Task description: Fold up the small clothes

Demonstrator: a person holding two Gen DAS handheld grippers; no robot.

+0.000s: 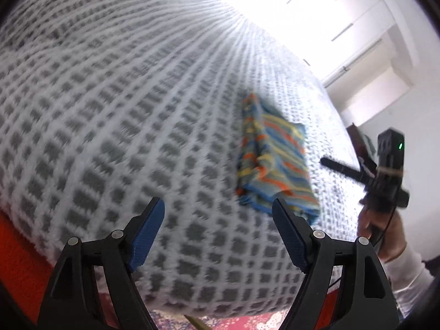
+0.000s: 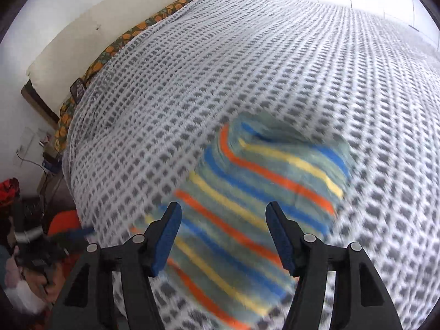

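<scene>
A small striped garment (image 1: pixel 275 162), teal with orange, yellow and blue stripes, lies folded on the grey-and-white checked bed cover (image 1: pixel 123 110). My left gripper (image 1: pixel 218 214) is open and empty, above the cover to the left of the garment's near corner. My right gripper (image 2: pixel 223 220) is open and empty, hovering right over the garment (image 2: pixel 264 192), which fills the middle of the right wrist view. The right gripper also shows in the left wrist view (image 1: pixel 385 176), held in a hand beyond the garment. Both views are motion-blurred.
The bed cover (image 2: pixel 220 68) spans most of both views. A cream headboard (image 2: pixel 96 19) and a patterned sheet edge (image 2: pixel 115 44) run along the bed's far side. An orange-red rug (image 1: pixel 19 261) lies by the bed. White wardrobe doors (image 1: pixel 343 13) stand behind.
</scene>
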